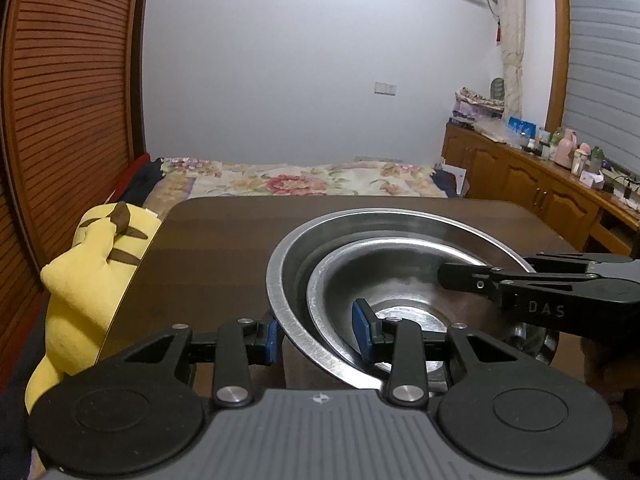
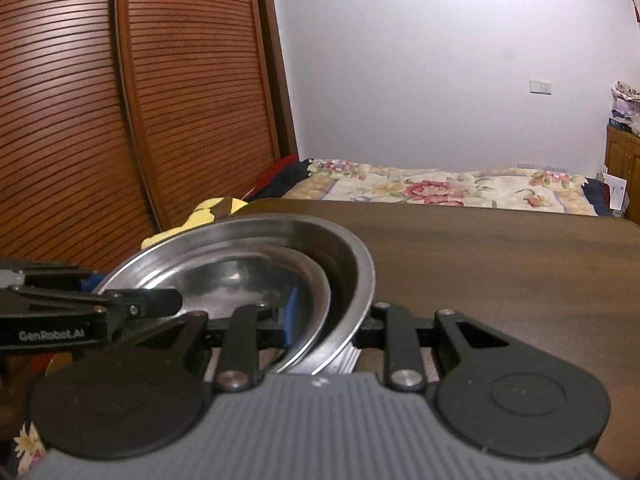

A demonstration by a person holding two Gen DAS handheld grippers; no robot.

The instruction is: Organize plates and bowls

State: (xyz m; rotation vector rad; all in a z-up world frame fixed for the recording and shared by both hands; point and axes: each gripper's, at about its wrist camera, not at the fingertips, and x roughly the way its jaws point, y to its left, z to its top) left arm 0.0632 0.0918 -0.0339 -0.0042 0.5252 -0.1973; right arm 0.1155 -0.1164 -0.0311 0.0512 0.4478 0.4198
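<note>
**Nested steel bowls held at the table's near edge**

The dark wooden table [image 2: 500,264] lay bare beyond the bowls. A smaller steel bowl [image 1: 400,280] sat inside the large steel bowl [image 1: 280,280]. The left gripper [image 1: 316,336] and right gripper [image 2: 328,320] each clamped both rims, apparently.

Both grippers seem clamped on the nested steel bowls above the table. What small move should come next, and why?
Probably lower the pair gently onto the table, then release. The small bowl already sits inside the large bowl. The left gripper and the right gripper each straddle both rims on opposite sides, and the stack looks tilted, apparently not resting flat yet.
</note>
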